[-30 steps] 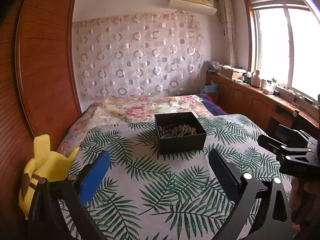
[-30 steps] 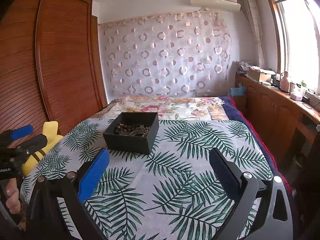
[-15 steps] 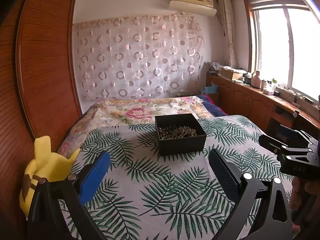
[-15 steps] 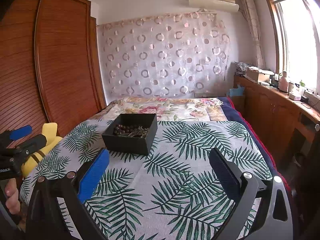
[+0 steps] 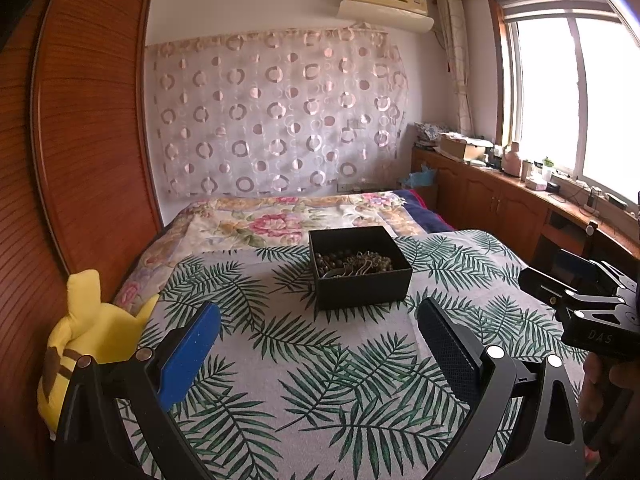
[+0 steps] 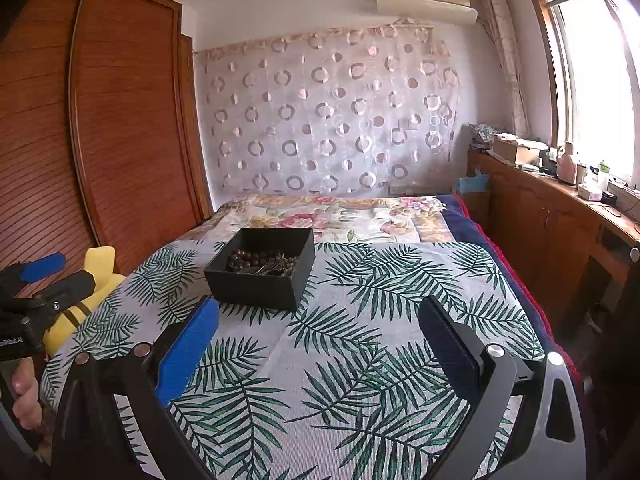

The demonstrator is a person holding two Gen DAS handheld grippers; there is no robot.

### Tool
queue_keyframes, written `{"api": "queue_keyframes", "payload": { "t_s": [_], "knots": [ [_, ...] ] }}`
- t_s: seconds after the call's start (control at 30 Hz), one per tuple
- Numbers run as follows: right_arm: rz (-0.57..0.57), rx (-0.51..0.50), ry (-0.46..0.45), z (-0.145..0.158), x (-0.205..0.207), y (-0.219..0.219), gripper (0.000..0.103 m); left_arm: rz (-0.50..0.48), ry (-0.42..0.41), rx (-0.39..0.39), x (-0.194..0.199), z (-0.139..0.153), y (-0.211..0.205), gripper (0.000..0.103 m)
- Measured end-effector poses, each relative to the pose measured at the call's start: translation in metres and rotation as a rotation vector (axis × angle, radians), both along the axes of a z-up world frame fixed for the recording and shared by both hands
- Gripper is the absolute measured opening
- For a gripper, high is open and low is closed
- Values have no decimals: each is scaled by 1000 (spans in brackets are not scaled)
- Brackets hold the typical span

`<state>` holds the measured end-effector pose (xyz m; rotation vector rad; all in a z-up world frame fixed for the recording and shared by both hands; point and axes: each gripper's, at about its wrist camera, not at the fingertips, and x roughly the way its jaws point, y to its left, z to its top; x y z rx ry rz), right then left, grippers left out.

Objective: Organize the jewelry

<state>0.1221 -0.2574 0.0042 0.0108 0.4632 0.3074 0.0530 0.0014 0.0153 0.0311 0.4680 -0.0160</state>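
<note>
Since a second ago your view has risen a little and the black box [image 5: 360, 270] sits slightly lower in the left wrist picture; nothing on the bed has shifted. Take that box as your landmark. Under it lies the palm-leaf bedspread [image 5: 320, 360], and beyond it the floral quilt [image 5: 280, 220] runs to the circle-patterned curtain [image 5: 276, 116]. Left of the box stands the wooden wardrobe [image 5: 92, 152], with a yellow plush toy [image 5: 88, 344] at its foot. Right of the box a wooden counter [image 5: 520, 200] runs beneath the window. Your left gripper [image 5: 318, 344] hangs nearer than the box, fingers spread wide and empty. Your right gripper [image 6: 318, 344] hangs to the box's near right, likewise spread and holding nothing. Inside the box rest dark beads [image 6: 246, 259] and tangled metal jewelry [image 6: 278, 265].
</note>
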Motion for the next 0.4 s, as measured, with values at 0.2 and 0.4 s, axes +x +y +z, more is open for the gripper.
{"api": "queue_keyframes", "payload": {
  "t_s": [0.2,0.4],
  "knots": [
    [-2,1,0,0,0,1,100,1,-2,0,0,1,-1,95],
    [-2,2,0,0,0,1,100,-2,1,-1,0,1,-1,95]
  ]
}}
